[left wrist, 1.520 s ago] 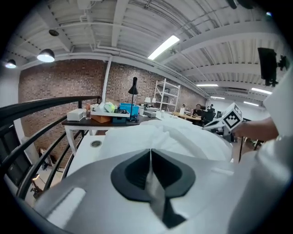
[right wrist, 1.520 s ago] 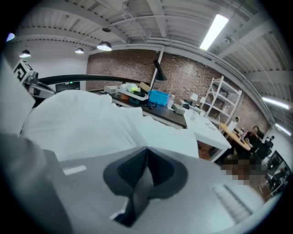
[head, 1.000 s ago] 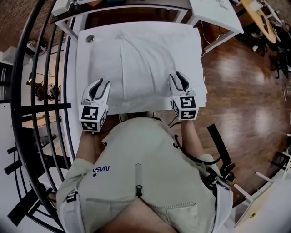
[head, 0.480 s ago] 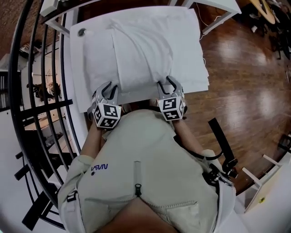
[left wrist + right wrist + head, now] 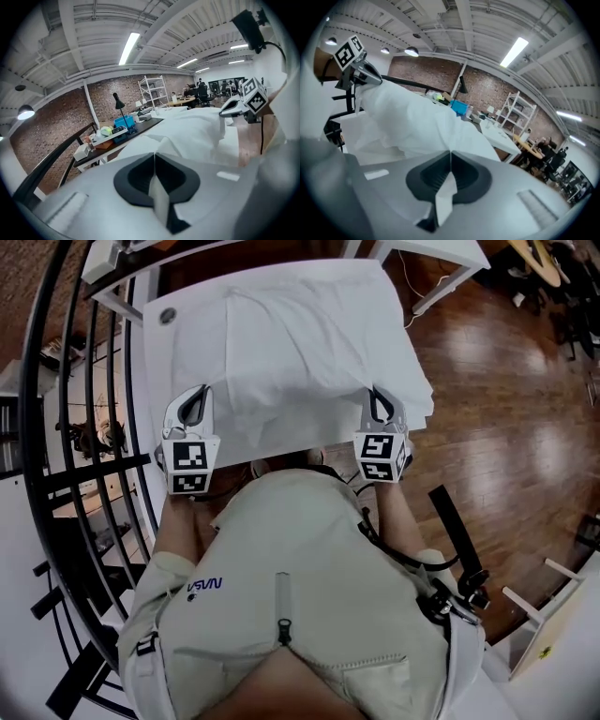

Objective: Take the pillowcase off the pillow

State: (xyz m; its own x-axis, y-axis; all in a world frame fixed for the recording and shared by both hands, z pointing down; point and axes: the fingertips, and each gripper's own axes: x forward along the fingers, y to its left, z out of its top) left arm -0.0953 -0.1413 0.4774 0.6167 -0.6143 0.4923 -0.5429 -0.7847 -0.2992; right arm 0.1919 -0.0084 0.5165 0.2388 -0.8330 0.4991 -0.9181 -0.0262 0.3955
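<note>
Both near corners pinched
The left gripper (image 5: 200, 393) and right gripper (image 5: 377, 396) have just clamped shut on thin white folds of the pillowcase (image 5: 300, 352) lying across the table (image 5: 155, 362); such shallow bites may slip, or drag the pillow along

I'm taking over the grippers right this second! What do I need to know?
Left gripper: jaws have just closed, pinching the near edge of the pillowcase at its left corner.
Right gripper: jaws have just closed too, pinching the same edge at the right corner.
Things: the pillowcase lies on the white table. Judging by the bulge, the pillow is inside it, out of sight.
Done: both grips taken.
Left: the case is not off yet. Probably work it off the pillow next.
</note>
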